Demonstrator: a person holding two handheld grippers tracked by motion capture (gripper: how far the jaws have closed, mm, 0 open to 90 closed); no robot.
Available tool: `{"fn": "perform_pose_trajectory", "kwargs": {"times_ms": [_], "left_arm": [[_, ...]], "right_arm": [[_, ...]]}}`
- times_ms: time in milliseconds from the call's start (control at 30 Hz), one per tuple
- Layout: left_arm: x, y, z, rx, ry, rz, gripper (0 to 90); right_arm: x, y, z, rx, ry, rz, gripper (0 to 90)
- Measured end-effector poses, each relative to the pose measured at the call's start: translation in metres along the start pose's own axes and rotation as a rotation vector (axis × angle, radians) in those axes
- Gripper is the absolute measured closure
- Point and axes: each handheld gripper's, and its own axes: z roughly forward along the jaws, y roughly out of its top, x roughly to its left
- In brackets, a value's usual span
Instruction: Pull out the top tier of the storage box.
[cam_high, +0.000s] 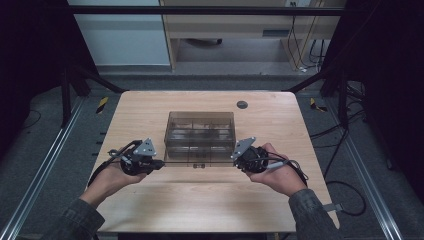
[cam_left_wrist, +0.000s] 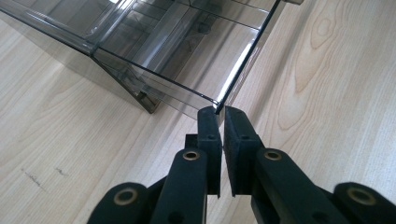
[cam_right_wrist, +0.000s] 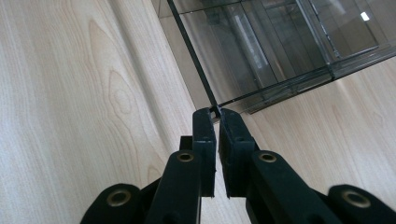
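A smoky see-through plastic compartment box (cam_high: 200, 131) stands in the middle of the wooden table (cam_high: 200, 200). Its thin lid (cam_high: 200, 161) hangs out toward me over the front. In the high view my left gripper (cam_high: 160, 164) is at the lid's left front corner and my right gripper (cam_high: 234, 161) at its right front corner. In the left gripper view the left gripper (cam_left_wrist: 218, 113) is shut on a corner of the lid (cam_left_wrist: 187, 60). In the right gripper view the right gripper (cam_right_wrist: 215, 114) pinches the other corner of the lid (cam_right_wrist: 261, 46).
A small dark round disc (cam_high: 242, 104) lies on the table behind the box at the right. Black frame struts stand at the table's far corners, and cables lie on the floor to the right.
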Motion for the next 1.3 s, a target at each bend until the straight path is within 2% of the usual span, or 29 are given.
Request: {"fn": "perform_pose_trajectory", "kwargs": {"times_ms": [133,667,700,733,767,800,833,1300], "left_arm": [[-0.003,0.001,0.0,0.004,0.0,0.012,85.0],[-0.011,0.0,-0.003,0.008,-0.009,0.014,85.3],[-0.014,-0.001,-0.002,0.008,-0.065,-0.021,85.3],[-0.007,0.001,-0.003,0.008,-0.015,0.062,85.3],[-0.011,0.0,-0.001,0.009,-0.076,0.02,85.4],[-0.019,-0.001,-0.001,0.005,-0.082,-0.077,85.4],[-0.036,-0.003,-0.002,0.013,-0.097,-0.319,85.4],[-0.037,-0.004,-0.002,0.019,-0.103,-0.308,85.5]], "right_arm": [[0.003,-0.001,-0.001,0.003,-0.003,-0.007,85.5],[0.009,-0.004,-0.003,-0.001,0.009,-0.009,85.7],[0.009,-0.005,-0.003,-0.003,0.009,-0.008,85.7],[0.009,-0.005,-0.003,-0.004,0.009,-0.005,85.7],[0.009,-0.005,-0.003,-0.005,0.009,-0.005,85.7],[0.009,-0.006,-0.003,-0.004,0.009,-0.007,85.7],[0.01,-0.006,-0.002,-0.006,0.008,-0.002,85.7],[0.013,-0.007,-0.002,-0.008,0.014,-0.002,85.7]]}}
